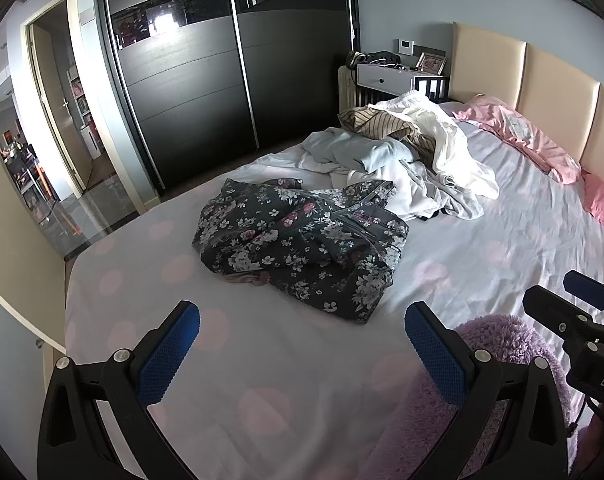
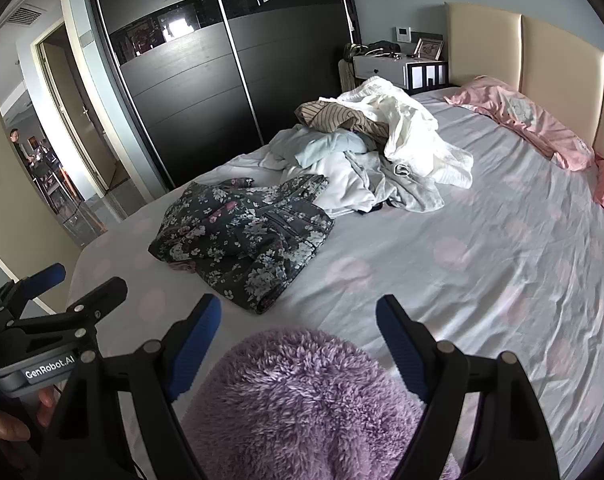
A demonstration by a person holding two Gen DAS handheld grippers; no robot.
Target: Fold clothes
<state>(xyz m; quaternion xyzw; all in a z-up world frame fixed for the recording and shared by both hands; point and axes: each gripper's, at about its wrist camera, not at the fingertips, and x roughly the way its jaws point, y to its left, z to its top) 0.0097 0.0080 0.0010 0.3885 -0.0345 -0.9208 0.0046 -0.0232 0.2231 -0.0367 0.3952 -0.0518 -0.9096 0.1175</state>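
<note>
Hovering, jaws released: left gripper [image 1: 302, 344], right gripper [image 2: 298, 336]; crumpled floral garment [image 1: 302, 240]; fluffy purple fleece [image 2: 302, 400].

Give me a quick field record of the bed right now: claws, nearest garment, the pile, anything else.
left claw: open, empty, above the sheet
right claw: open, empty, above the purple fleece item
floral garment: crumpled, unfolded, nearest both claws, mid-bed
clothes pile: white, pale blue and striped pieces, heaped behind the floral garment
pink pillows: along the headboard
bed sheet: pale with pink dots
folded so far: nothing visible
</note>
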